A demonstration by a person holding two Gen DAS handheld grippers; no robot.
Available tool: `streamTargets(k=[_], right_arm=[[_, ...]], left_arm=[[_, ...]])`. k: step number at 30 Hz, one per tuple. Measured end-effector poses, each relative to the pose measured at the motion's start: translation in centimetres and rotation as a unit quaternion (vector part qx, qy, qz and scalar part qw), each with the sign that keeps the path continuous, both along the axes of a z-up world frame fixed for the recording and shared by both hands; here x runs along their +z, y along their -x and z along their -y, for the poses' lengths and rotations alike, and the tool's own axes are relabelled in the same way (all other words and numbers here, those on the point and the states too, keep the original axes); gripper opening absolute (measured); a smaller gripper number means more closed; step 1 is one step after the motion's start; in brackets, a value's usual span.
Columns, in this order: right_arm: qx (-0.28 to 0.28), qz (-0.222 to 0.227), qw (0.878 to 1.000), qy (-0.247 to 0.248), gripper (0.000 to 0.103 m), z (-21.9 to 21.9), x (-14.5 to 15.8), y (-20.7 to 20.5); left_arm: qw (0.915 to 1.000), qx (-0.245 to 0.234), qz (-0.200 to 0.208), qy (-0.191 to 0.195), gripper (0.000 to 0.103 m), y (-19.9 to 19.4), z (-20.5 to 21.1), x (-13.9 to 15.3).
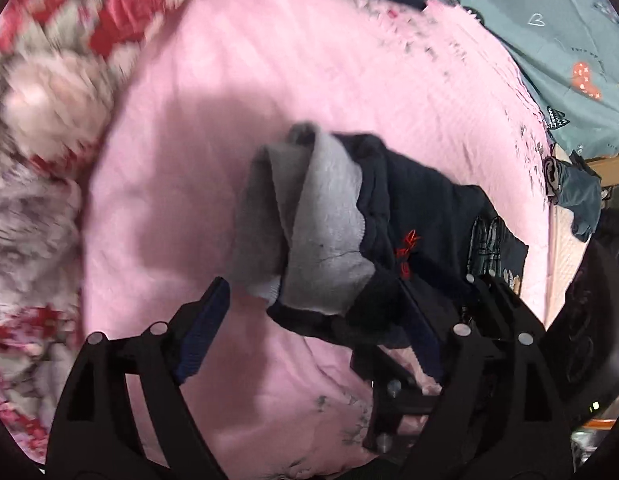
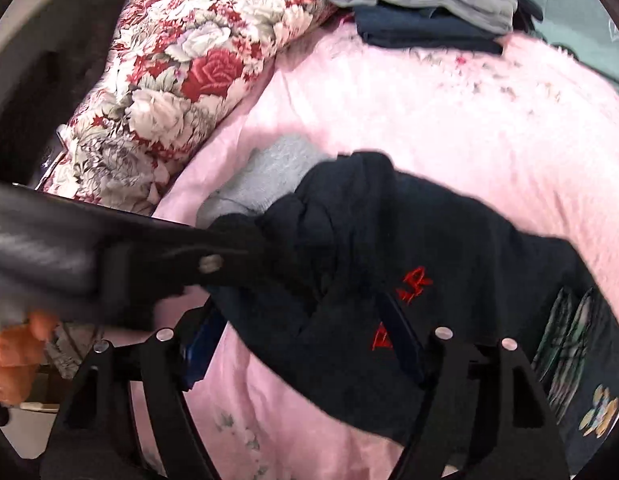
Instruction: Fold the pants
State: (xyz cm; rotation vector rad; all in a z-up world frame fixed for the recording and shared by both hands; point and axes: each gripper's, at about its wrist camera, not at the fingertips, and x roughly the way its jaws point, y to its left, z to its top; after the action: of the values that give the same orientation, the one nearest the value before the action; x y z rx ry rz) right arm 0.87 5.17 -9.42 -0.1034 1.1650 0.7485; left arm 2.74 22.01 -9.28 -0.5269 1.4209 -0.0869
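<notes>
- Nearest the left wrist camera, the left gripper [image 1: 313,320] has its blue-padded fingers [image 1: 203,328] spread wide apart; the waist end of the pants [image 1: 421,216] lies between them, unpinched.
- The pants are dark navy with a grey fleece lining [image 1: 325,216] turned outward and red embroidery [image 1: 407,250]; they sit bunched on the pink blanket [image 1: 229,80], near the middle.
- In the right wrist view, the right gripper [image 2: 305,344] is also spread, with dark fabric draped over its right finger [image 2: 401,340].
- A hand [image 2: 13,356] shows at near left.
- A floral quilt [image 2: 181,80] lies far left; folded clothes [image 2: 425,8] are stacked at the far edge.
</notes>
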Motion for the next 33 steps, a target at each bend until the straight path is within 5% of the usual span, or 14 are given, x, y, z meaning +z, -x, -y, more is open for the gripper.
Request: streamTargets(k=[3,8,9,10,11,14,18,21,26,33], right_arm=[[-0.016,-0.023,0.999,-0.021,0.087,1.7,-0.1,0.1],[-0.058,-0.063,0.995,-0.060,0.089,4.4,-0.6,-0.5],[-0.067,-0.072,0.993,-0.066,0.089,4.9,-0.7,-0.7],[-0.078,-0.083,0.991,-0.074,0.089,5.5,-1.0,-0.8],[-0.087,-0.092,0.989,-0.082,0.089,6.0,-1.2,-1.0],[-0.106,-0.106,0.984,-0.092,0.089,7.0,-1.4,-1.2],[-0.086,-0.067,0.986,-0.128,0.094,7.3,0.9,-0.3],[-0.106,-0.021,0.983,-0.147,0.099,9.4,3.1,0.5],[-0.153,-0.006,0.976,-0.157,0.100,15.2,5.4,1.0],[-0.256,0.012,0.953,-0.161,0.102,26.6,5.9,3.6]], left_arm=[[0.9998,0.008,-0.017,0.000,0.084,-0.6,0.0,-1.8],[0.9997,0.006,-0.023,0.003,0.084,-1.4,0.1,-3.5],[0.9998,0.004,-0.021,-0.003,0.080,-1.4,0.2,-3.5],[0.9997,-0.003,-0.020,-0.015,0.058,-1.4,0.4,-3.5],[0.9992,-0.017,-0.019,-0.030,0.048,-1.5,1.0,-3.4],[0.9984,-0.044,-0.002,-0.035,0.035,-1.4,2.3,-2.6],[0.9966,-0.069,0.041,-0.018,0.034,-0.9,4.6,1.3],[0.9929,-0.095,0.066,-0.028,0.034,-1.3,7.0,4.3],[0.9853,-0.150,0.079,-0.021,0.034,-2.9,12.3,6.9],[0.9533,-0.291,0.081,0.000,0.034,-3.9,25.1,8.7]])
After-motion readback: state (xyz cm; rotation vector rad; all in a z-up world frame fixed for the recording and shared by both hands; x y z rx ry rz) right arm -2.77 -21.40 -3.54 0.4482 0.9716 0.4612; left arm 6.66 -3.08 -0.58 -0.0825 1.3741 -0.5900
